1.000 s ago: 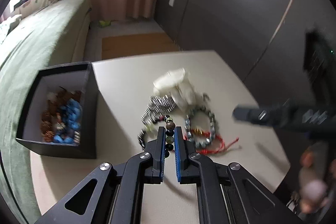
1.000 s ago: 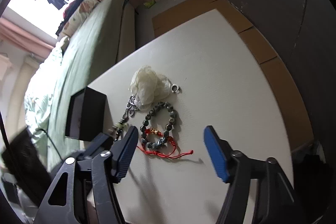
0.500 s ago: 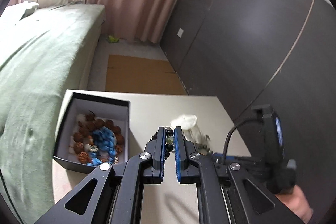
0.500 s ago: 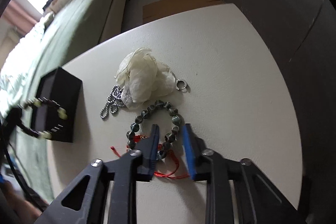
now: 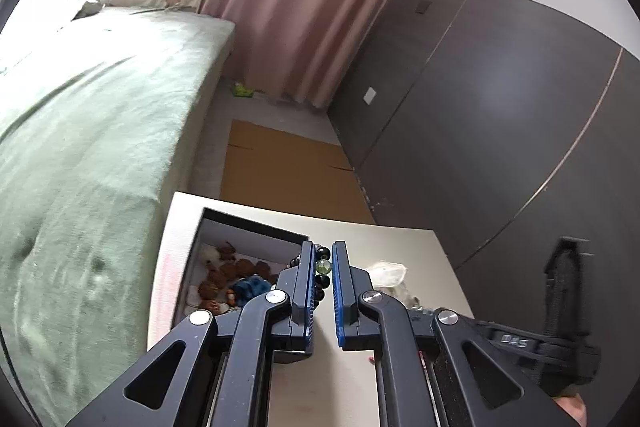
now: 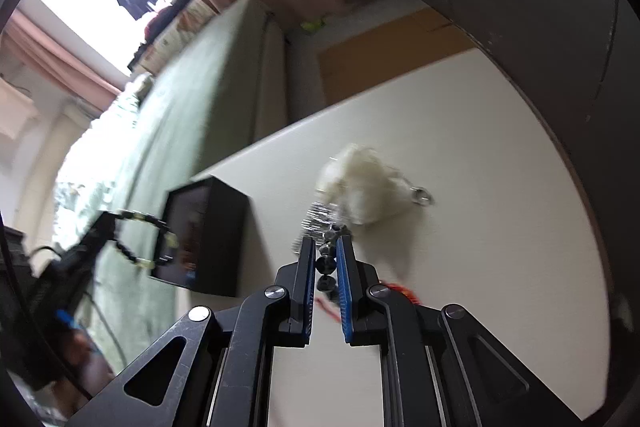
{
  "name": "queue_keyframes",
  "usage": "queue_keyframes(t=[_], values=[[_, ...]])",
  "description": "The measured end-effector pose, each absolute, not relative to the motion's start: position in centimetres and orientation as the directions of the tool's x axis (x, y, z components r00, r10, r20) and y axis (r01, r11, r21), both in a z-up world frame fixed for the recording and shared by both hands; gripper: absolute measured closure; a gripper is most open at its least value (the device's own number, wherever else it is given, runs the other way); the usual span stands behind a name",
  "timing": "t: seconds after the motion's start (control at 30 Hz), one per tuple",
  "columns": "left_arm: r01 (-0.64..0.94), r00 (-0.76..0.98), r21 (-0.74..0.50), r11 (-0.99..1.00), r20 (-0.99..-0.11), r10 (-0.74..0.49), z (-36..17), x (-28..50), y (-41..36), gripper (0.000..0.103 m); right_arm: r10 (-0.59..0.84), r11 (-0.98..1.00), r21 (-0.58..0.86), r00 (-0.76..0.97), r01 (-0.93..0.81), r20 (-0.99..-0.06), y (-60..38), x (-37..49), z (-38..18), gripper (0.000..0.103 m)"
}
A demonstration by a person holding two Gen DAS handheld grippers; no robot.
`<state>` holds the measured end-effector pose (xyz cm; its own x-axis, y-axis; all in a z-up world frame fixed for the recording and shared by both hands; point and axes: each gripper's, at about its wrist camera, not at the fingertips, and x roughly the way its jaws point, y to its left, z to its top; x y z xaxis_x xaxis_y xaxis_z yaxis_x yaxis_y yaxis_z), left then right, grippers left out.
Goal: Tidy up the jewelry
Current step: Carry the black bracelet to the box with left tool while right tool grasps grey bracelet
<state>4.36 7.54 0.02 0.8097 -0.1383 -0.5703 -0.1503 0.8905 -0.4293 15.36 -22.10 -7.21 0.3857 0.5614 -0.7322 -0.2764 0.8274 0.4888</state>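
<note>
My left gripper point(image 5: 322, 255) is shut on a black bracelet with pale green beads point(image 5: 323, 267), held in the air above the near right corner of the open black box point(image 5: 256, 227). The box holds brown and blue beads. In the right wrist view that bracelet point(image 6: 148, 223) hangs as a loop beside the box point(image 6: 216, 227). My right gripper point(image 6: 325, 247) has its jaws closing, pads pressed on the dark grey bead bracelet point(image 6: 326, 263). Its red cord point(image 6: 404, 293) trails beneath, just above the table point(image 6: 480, 187).
A crumpled white pouch point(image 6: 360, 187), a silver ring point(image 6: 422, 195) and a silver chain point(image 6: 318, 219) lie on the table beyond my right gripper. A green bed point(image 5: 80, 147) runs along the table's left side. Flat cardboard point(image 5: 280, 171) lies on the floor beyond.
My left gripper lifted the black bracelet off the table and carried it left to the box. My right gripper came down, closed on the grey bead bracelet and began to rise.
</note>
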Motion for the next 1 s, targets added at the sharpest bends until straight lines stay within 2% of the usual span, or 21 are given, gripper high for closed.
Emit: queue_keyframes(t=[0.23,0.3,0.4,0.53,0.6,0.67,0.73,1.0], values=[[-0.182,0.794,-0.461,0.869,-0.59,-0.146,-1.1,4.8,8.6,0.095,0.629,0.777,0.556,0.387,-0.294,-0.674,-21.4,14.6,-6.5,0.091],[-0.24,0.768,-0.448,0.861,-0.63,-0.114,-1.8,5.2,9.3,0.095,0.638,0.77,0.564,0.386,-0.298,-0.667,-21.0,14.4,-6.4,0.091],[-0.366,0.675,-0.388,0.846,-0.737,-0.046,-3.5,6.1,10.7,0.094,0.646,0.763,0.568,0.387,-0.308,-0.658,-19.8,14.8,-6.2,0.091],[-0.411,0.69,-0.42,0.809,-0.723,-0.025,-3.6,5.0,12.5,0.094,0.67,0.743,0.581,0.386,-0.333,-0.635,-19.4,14.5,-5.7,0.091],[-0.416,0.695,-0.43,0.801,-0.718,-0.025,-3.5,4.6,13.1,0.083,0.689,0.725,0.596,0.381,-0.346,-0.616,-19.1,14.6,-5.6,0.091],[-0.419,0.707,-0.449,0.789,-0.707,-0.027,-3.4,4.0,13.5,0.057,0.711,0.703,0.611,0.376,-0.364,-0.595,-18.5,14.4,-5.2,0.091],[-0.417,0.723,-0.46,0.784,-0.69,-0.021,-3.0,3.5,13.7,0.054,0.738,0.674,0.625,0.37,-0.393,-0.564,-17.8,14.1,-4.8,0.091],[-0.41,0.737,-0.468,0.783,-0.676,-0.018,-2.1,2.5,14.3,0.054,0.828,0.561,0.68,0.318,-0.473,-0.462,-13.8,12.8,-4.2,0.091]])
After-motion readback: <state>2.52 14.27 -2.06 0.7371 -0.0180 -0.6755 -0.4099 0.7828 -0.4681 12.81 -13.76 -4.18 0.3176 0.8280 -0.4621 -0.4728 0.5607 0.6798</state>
